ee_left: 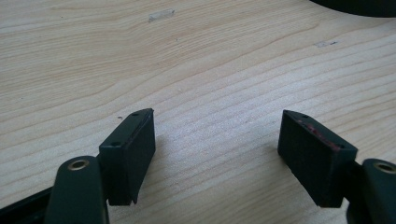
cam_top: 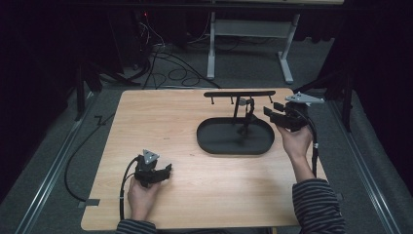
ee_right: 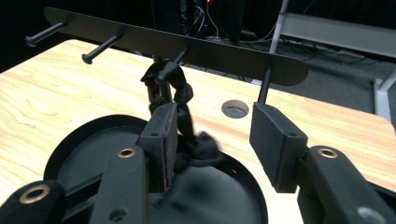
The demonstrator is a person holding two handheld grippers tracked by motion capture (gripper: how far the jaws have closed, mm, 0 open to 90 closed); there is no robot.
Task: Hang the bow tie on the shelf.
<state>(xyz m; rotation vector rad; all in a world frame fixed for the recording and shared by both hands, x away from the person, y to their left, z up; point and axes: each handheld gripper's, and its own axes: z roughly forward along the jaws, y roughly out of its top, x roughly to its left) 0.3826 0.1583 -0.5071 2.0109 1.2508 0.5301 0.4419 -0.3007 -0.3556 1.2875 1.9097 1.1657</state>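
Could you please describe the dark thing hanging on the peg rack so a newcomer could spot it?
On the wooden table, find the black oval tray with a peg rack above it. A black chain-like strap hangs from one peg into the tray; the other pegs are bare.

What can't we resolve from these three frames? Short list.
- Dark item hanging from a peg of the rack: black on black in the right gripper view, small in the high view; what it is stays unclear.
- Its lower end: hidden behind the right gripper jaw.
- Tray: cut by the top edge in the left gripper view.
- Left gripper: open over bare table.
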